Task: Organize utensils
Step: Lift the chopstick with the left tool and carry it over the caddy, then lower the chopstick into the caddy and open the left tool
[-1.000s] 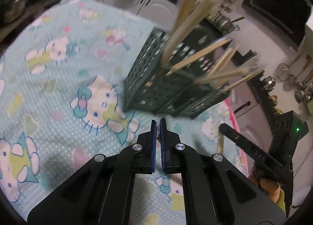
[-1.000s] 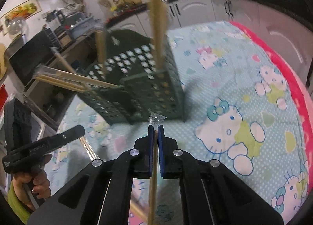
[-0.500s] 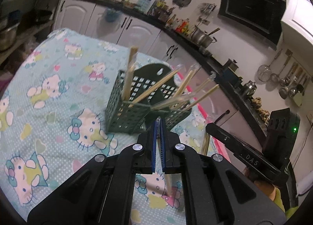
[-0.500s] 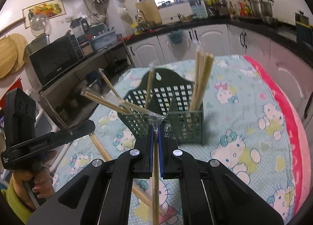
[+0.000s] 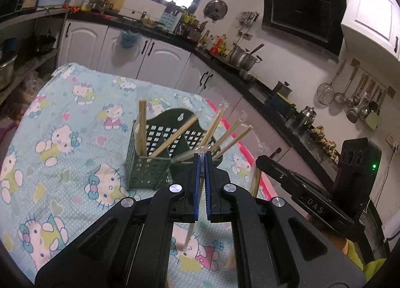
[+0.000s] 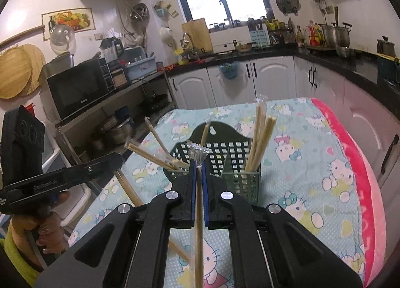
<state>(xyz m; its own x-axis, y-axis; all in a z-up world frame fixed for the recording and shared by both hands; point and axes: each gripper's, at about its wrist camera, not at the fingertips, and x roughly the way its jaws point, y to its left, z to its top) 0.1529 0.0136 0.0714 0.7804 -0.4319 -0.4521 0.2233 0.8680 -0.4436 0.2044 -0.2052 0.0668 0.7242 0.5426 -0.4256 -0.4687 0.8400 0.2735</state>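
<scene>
"DAS" on right hand-held gripper [image 5: 312, 206], "Galanz" on microwave [image 6: 77, 89]

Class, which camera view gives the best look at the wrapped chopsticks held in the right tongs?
The right wrist view: the wrapped chopsticks run lengthwise between the right tongs, plastic tip poking out above. The left wrist view shows only a short stretch of them below the right tongs' body, the grip itself hidden.

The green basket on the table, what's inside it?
The green basket holds wrapped wooden chopsticks, some upright, others leaning outward. Its floor and the sticks' lower ends are hidden behind its walls and the claws.
</scene>
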